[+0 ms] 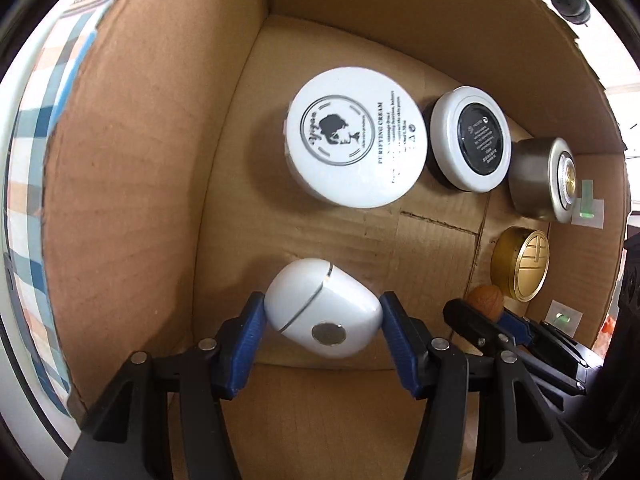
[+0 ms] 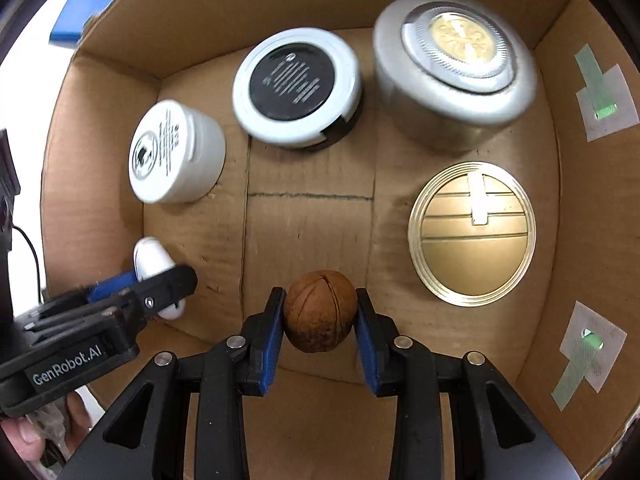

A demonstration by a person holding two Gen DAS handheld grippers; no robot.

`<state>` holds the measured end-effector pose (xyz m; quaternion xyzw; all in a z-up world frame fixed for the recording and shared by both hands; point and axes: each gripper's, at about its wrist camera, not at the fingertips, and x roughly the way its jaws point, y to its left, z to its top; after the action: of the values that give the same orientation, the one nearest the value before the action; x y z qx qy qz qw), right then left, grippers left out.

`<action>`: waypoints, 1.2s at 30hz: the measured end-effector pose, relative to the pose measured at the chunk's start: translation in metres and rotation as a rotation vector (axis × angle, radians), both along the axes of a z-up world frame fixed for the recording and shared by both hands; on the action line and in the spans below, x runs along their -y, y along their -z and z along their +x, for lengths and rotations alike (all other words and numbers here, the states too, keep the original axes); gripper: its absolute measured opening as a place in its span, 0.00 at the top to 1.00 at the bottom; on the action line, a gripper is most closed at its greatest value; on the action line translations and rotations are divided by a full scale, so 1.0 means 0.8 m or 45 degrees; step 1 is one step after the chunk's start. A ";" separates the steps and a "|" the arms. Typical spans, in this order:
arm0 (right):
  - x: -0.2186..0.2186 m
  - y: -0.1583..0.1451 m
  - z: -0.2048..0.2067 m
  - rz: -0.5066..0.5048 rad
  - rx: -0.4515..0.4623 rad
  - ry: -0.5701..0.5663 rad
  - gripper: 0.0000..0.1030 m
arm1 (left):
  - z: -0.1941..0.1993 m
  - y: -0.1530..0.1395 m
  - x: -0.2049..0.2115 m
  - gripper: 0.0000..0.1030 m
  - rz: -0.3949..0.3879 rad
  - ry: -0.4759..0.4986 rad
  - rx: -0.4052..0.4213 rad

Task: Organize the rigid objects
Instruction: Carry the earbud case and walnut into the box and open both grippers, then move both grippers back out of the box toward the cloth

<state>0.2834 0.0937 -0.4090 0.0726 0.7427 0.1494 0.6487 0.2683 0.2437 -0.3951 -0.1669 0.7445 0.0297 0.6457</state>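
My left gripper point(image 1: 323, 314) is shut on a white egg-shaped case point(image 1: 323, 314) and holds it inside a cardboard box point(image 1: 120, 200), near its left wall. It also shows in the right wrist view point(image 2: 152, 260). My right gripper point(image 2: 320, 312) is shut on a brown walnut-like ball point(image 2: 320, 311), low over the box floor; the ball also shows in the left wrist view point(image 1: 486, 300). Both grippers are side by side at the near end of the box.
On the box floor stand a white cream jar point(image 2: 172, 156), a white-rimmed jar with a black lid point(image 2: 296, 84), a silver tin point(image 2: 452, 68) and a gold round tin point(image 2: 472, 232). Green tape patches point(image 2: 604, 108) sit on the right wall.
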 end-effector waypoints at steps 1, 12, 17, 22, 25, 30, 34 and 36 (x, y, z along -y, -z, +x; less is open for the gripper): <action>0.002 0.000 0.001 -0.004 -0.004 0.003 0.61 | 0.000 0.000 -0.002 0.45 -0.007 -0.009 -0.004; 0.040 -0.043 0.007 -0.154 0.057 -0.032 0.22 | -0.010 -0.055 0.022 0.13 0.037 -0.007 0.081; 0.056 -0.072 -0.002 -0.215 0.118 -0.037 0.07 | -0.015 -0.092 0.044 0.00 0.124 0.045 0.152; 0.067 -0.105 -0.009 -0.240 0.184 -0.036 0.00 | -0.021 -0.137 0.052 0.00 0.167 0.077 0.239; 0.064 -0.133 -0.026 -0.239 0.218 -0.029 0.00 | -0.022 -0.164 0.058 0.00 0.180 0.090 0.289; 0.069 -0.199 -0.052 -0.238 0.312 -0.039 0.00 | -0.037 -0.206 0.071 0.00 0.212 0.131 0.380; 0.073 -0.227 -0.067 -0.203 0.343 -0.035 0.00 | -0.050 -0.236 0.079 0.00 0.228 0.139 0.436; 0.074 -0.234 -0.070 -0.183 0.349 -0.034 0.00 | -0.054 -0.247 0.082 0.00 0.234 0.139 0.461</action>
<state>0.2275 0.0349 -0.2218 -0.0050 0.6569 0.1130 0.7454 0.2249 0.1784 -0.1975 -0.0692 0.6183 0.0320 0.7822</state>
